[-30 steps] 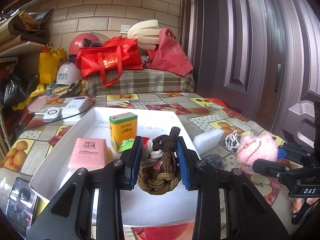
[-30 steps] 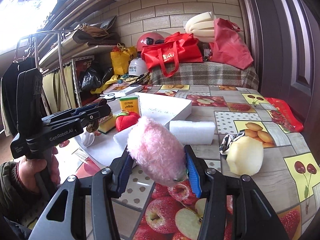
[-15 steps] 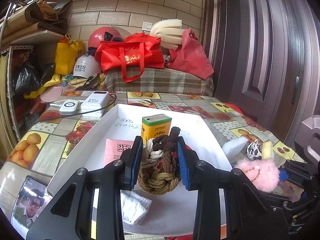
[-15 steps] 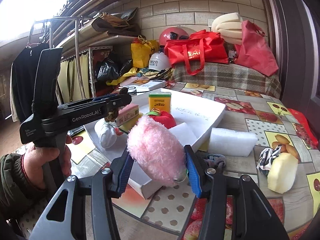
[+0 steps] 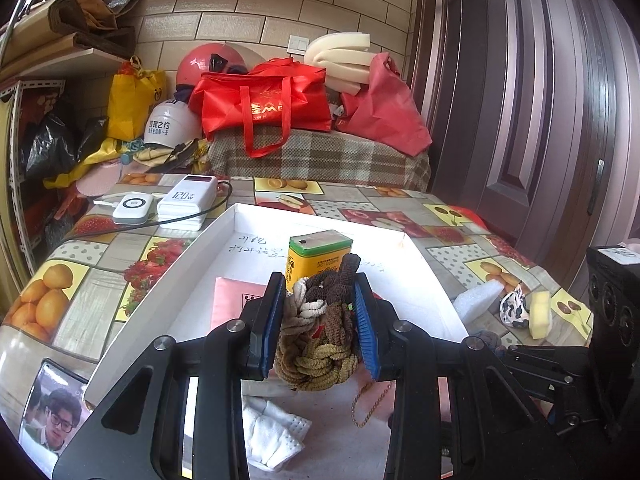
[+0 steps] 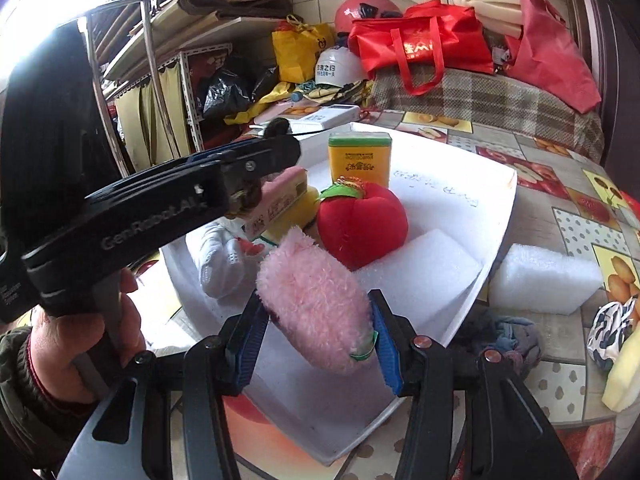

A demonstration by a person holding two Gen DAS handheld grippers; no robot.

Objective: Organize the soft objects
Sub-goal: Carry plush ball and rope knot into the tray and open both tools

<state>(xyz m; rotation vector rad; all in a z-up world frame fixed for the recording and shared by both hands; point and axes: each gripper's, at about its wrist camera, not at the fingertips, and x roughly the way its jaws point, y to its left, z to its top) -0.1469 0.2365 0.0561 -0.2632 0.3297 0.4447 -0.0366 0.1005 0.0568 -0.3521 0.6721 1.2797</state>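
In the left wrist view my left gripper is shut on a bundle of brown, beige and olive hair ties, held above the white tray. In the right wrist view my right gripper is shut on a pink fluffy pompom, above the tray's near corner. A gold chain hangs below the left gripper. The left gripper crosses the left side, held by a hand. Inside the tray lie a red plush apple, a white foam slab and a white glove.
A yellow tin and a pink packet are in the tray. On the fruit-print tablecloth to its right lie a white foam block, a dark cloth, a patterned scrunchie and a yellow sponge. Power banks sit far left.
My right gripper has carried the pink pompom leftward from over the tablecloth to over the tray's corner. The left gripper has drifted slightly over the tray, still gripping the hair ties.
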